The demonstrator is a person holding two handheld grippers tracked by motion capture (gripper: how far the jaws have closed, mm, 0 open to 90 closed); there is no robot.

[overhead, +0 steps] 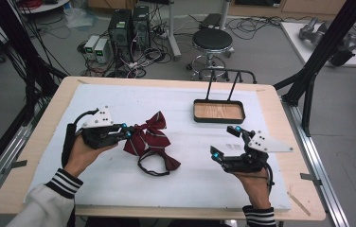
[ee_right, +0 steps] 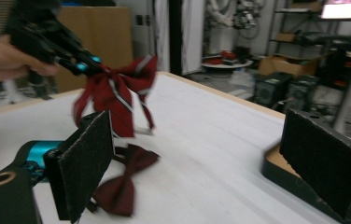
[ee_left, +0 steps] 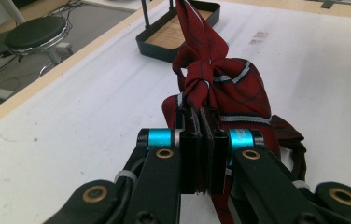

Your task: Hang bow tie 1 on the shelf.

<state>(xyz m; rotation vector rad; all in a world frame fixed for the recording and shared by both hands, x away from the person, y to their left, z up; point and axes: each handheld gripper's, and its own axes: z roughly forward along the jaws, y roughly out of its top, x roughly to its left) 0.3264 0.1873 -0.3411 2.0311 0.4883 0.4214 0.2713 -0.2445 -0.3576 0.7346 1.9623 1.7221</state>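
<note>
White padded table (overhead: 119,99): left gripper (overhead: 128,133) pinches the striped red fabric bow tie (overhead: 148,135); right gripper (overhead: 227,140), jaws spread, should grasp its dangling strap at five o'clock.

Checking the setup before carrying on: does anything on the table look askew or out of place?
Nothing is damaged or spilled. The striped red bow hangs lopsided from the shut left gripper, and a plain dark bow tie lies loose on the white mat.
</note>
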